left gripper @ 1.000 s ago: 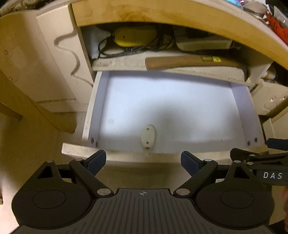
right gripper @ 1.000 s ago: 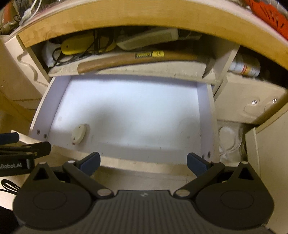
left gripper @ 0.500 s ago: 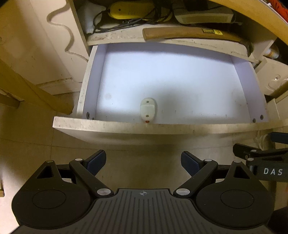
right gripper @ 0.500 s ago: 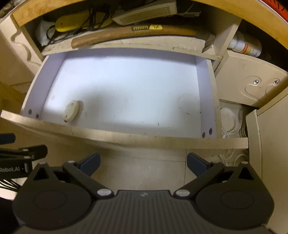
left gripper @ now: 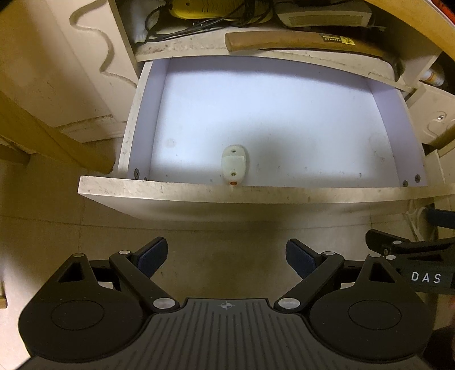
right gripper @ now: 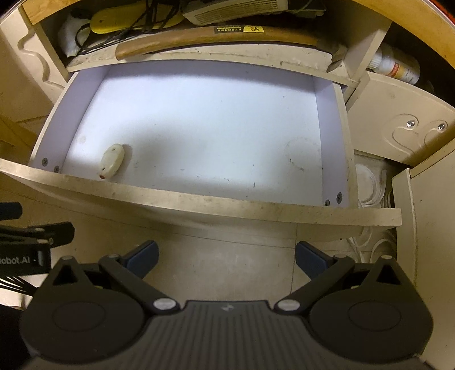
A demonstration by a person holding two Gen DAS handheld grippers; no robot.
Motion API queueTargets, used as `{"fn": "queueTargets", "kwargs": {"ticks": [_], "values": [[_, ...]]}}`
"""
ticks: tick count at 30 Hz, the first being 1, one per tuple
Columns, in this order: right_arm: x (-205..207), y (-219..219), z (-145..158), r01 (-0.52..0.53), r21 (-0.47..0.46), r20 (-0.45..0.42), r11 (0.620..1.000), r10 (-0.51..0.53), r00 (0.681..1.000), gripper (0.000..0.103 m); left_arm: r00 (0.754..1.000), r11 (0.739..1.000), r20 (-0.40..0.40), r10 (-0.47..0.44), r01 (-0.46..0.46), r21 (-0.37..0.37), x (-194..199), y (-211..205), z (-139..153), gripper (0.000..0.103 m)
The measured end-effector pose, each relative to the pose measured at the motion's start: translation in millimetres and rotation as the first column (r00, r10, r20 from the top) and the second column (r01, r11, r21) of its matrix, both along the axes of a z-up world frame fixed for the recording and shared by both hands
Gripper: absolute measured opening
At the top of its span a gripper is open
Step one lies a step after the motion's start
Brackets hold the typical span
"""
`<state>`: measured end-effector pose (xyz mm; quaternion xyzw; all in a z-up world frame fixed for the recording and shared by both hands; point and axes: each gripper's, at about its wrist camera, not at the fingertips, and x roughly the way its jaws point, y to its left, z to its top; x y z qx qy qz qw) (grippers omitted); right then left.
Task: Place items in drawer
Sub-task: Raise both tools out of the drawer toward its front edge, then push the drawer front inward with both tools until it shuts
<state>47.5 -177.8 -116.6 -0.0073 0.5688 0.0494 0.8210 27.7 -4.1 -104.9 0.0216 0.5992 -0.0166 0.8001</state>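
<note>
You are facing a worn, cream-coloured cabinet over a pale tiled floor (left gripper: 221,256), with a wooden desk edge curving across the top of your right view. The drawer (left gripper: 256,190) stands pulled out in front of you, its white bottom brightly lit in the middle and marked with small specks and faint rings. Inside it, near the front panel and toward its left side, lies a small cream oval plastic piece (left gripper: 233,165) with two screw holes and an orange dot at its near end; that end sits right at the front panel.

On the shelf above the drawer lies a hammer (right gripper: 216,37), its wooden handle running across with a yellow label on it. Behind it sit a yellow device (left gripper: 196,8) tangled in black cables and a grey box (right gripper: 236,11). A white bottle (right gripper: 398,67) lies in the compartment to the right.

Your left gripper (left gripper: 226,256) hangs over the floor short of the drawer front, jaws spread wide with nothing between them. Your right gripper (right gripper: 226,257) is likewise spread wide and holds nothing, beside the left one.
</note>
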Motion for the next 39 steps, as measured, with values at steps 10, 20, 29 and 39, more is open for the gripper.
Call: {"fn": "queueTargets", "kwargs": {"ticks": [10, 20, 29, 39], "values": [[9.0, 2.2, -12.4, 0.009, -0.006, -0.027, 1.000, -0.009, 1.000, 0.103, 0.999, 1.000, -0.036, 0.025, -0.025, 0.011, 9.7, 1.8, -18.2, 0.092], [15.4, 2.5, -29.6, 0.012, -0.030, -0.055, 0.999, -0.014, 0.998, 0.103, 0.997, 1.000, -0.070, 0.019, -0.018, 0.019, 16.0, -0.6, -35.4, 0.092], [18.8, 3.1, -34.8, 0.015, -0.027, -0.067, 1.000, -0.017, 0.998, 0.103, 0.997, 1.000, -0.081, 0.015, -0.013, 0.019, 18.1, -2.8, -40.2, 0.092], [24.5, 1.1, -37.0, 0.034, -0.015, -0.081, 0.999, -0.035, 0.996, 0.103, 0.996, 0.999, -0.081, 0.043, -0.044, -0.005, 21.9, -2.1, -39.9, 0.092]]}}
